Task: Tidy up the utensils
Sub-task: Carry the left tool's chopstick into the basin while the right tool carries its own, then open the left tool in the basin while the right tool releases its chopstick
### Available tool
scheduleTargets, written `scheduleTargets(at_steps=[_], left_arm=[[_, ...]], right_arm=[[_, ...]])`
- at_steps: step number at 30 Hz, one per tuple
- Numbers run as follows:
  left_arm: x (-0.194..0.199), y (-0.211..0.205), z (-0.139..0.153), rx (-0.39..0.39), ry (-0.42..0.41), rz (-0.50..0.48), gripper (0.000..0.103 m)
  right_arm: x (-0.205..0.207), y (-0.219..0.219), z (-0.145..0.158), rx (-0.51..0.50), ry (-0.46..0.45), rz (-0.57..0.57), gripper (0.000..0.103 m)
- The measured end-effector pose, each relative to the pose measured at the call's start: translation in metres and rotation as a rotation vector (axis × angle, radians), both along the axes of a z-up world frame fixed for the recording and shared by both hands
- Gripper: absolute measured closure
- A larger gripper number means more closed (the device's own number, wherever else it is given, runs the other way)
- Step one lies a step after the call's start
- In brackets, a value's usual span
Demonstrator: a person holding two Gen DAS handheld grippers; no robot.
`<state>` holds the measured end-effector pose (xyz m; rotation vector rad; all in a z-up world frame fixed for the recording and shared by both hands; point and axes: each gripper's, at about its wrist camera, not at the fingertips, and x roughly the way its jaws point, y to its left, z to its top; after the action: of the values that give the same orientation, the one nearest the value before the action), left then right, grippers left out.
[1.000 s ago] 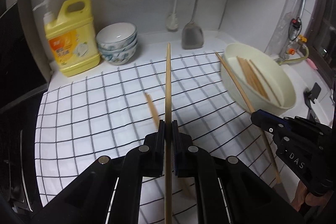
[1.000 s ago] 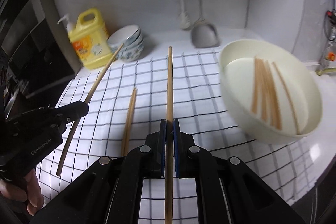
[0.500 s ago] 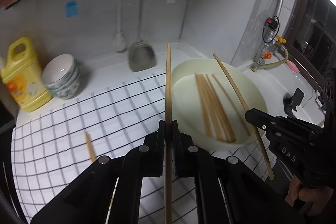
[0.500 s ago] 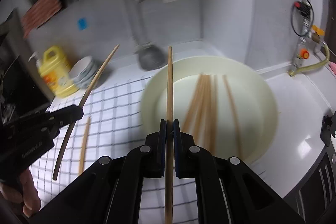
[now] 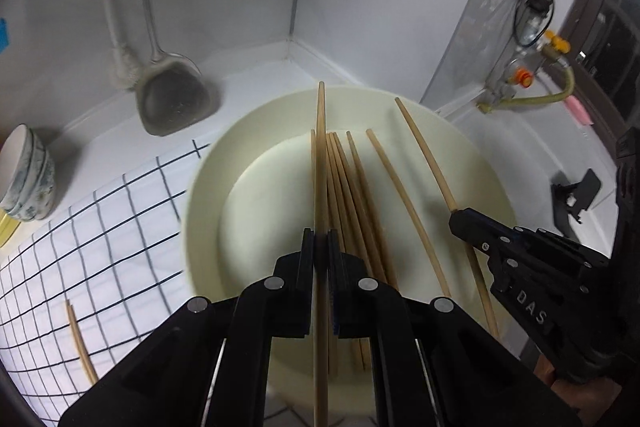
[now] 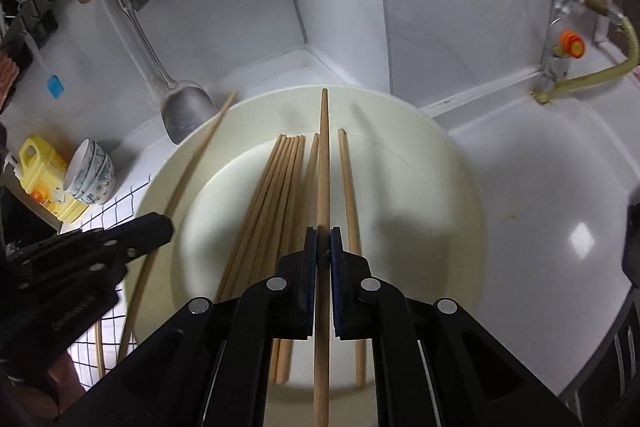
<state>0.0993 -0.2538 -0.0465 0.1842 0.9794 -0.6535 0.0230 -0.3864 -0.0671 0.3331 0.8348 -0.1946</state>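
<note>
A cream bowl on the white counter holds several wooden chopsticks. My left gripper is shut on one chopstick and holds it above the bowl, pointing forward. My right gripper is shut on another chopstick, also over the bowl. Each gripper shows in the other's view: the right gripper and the left gripper. A loose chopstick lies on the checked cloth.
A metal spatula and a brush hang on the back wall. Stacked bowls and a yellow detergent jug stand at the left. A valve with a yellow hose sits at the right.
Both grippers moved right and forward with their chopsticks, from above the checked cloth to above the bowl. The bowl now fills the middle of both views.
</note>
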Motion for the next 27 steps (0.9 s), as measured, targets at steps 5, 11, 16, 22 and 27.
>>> scheduleTargets(at_steps=[5, 11, 16, 22, 27], left_arm=[[0.015, -0.017, -0.017, 0.039, 0.028, 0.013, 0.096], [0.023, -0.021, -0.025, 0.075, 0.044, 0.03, 0.094], [0.018, -0.011, -0.01, 0.056, -0.043, 0.074, 0.023], [0.018, 0.017, 0.011, 0.039, -0.083, 0.128, 0.02], [0.012, 0.042, 0.02, 0.024, -0.097, 0.156, 0.015]], right_arm=[[0.016, -0.007, -0.012, 0.024, 0.027, 0.025, 0.097], [0.025, -0.014, -0.015, 0.022, 0.033, 0.033, 0.097], [0.018, -0.02, -0.009, -0.024, 0.021, -0.008, 0.068], [0.004, -0.02, -0.002, -0.033, 0.013, -0.025, 0.066], [-0.007, -0.001, 0.008, -0.05, 0.005, -0.018, 0.06]])
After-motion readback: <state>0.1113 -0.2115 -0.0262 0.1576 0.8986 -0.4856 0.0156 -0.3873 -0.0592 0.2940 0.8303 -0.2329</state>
